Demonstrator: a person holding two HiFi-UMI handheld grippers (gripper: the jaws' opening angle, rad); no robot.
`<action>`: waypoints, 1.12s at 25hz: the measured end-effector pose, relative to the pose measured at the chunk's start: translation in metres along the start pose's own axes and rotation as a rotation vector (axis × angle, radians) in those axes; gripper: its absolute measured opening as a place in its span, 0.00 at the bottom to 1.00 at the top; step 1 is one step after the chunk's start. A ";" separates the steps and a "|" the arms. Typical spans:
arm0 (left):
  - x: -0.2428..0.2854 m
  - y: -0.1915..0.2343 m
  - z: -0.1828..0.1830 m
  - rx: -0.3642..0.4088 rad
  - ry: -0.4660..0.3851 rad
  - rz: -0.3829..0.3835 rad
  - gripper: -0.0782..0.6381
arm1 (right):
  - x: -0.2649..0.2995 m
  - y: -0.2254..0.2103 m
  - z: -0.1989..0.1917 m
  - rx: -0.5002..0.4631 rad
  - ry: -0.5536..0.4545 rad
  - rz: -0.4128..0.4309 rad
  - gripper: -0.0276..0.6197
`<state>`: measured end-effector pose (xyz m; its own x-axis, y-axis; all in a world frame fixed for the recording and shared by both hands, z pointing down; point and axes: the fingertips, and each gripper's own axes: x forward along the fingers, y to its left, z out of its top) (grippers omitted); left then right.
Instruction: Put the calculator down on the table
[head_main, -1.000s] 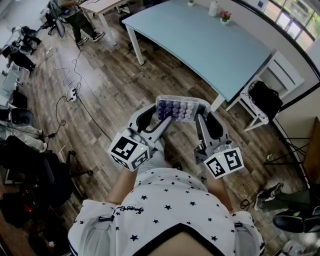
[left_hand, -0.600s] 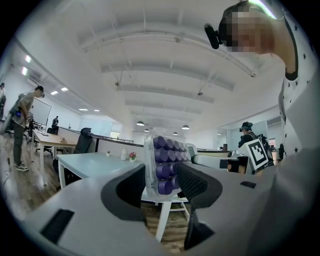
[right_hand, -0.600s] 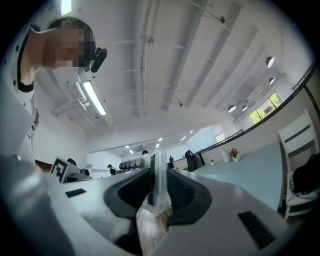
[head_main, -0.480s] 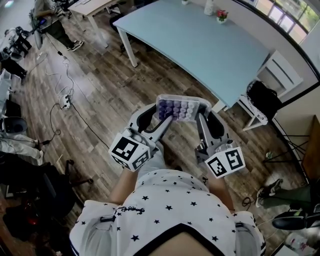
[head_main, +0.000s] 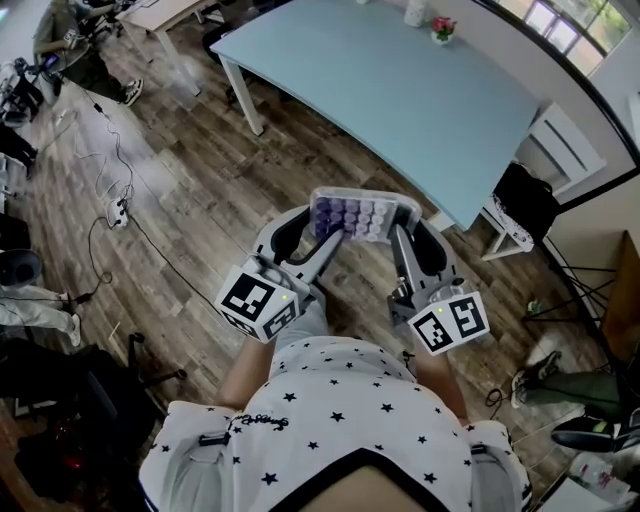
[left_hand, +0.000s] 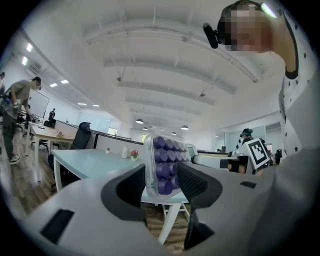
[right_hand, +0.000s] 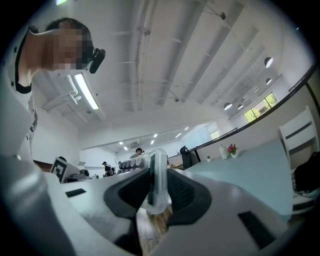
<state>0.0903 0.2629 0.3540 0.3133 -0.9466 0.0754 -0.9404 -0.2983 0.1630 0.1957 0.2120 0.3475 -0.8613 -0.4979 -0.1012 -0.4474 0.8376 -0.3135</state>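
Note:
A calculator (head_main: 360, 214) with purple keys in a clear case hangs in the air above the wooden floor, held from both sides. My left gripper (head_main: 322, 228) is shut on its left end; the left gripper view has the keys (left_hand: 164, 165) facing the right-hand jaw. Shut on the right end is my right gripper (head_main: 405, 232), and in the right gripper view the calculator's thin edge (right_hand: 156, 172) stands clamped between the dark pads. The light blue table (head_main: 400, 90) lies ahead, beyond the calculator.
A small flower pot (head_main: 441, 30) and a white bottle (head_main: 415, 12) stand at the table's far edge. A white chair (head_main: 520, 200) with a black bag sits to its right. Cables and a power strip (head_main: 115, 210) lie on the floor at left. People stand at far desks.
The table and floor have slid down and left in the head view, so the table is nearer. Both grippers keep the same hold on the calculator.

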 end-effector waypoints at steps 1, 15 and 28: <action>0.003 0.009 0.000 -0.004 0.001 -0.001 0.41 | 0.009 -0.001 -0.001 -0.001 0.004 -0.003 0.20; 0.032 0.101 0.029 -0.010 -0.010 -0.065 0.41 | 0.104 -0.006 0.003 -0.011 -0.009 -0.075 0.20; 0.048 0.182 0.041 -0.032 -0.017 -0.093 0.41 | 0.185 -0.006 -0.006 -0.022 0.006 -0.112 0.20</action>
<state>-0.0711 0.1582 0.3468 0.3964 -0.9171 0.0417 -0.9028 -0.3811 0.1996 0.0377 0.1167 0.3366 -0.8069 -0.5876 -0.0607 -0.5463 0.7813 -0.3019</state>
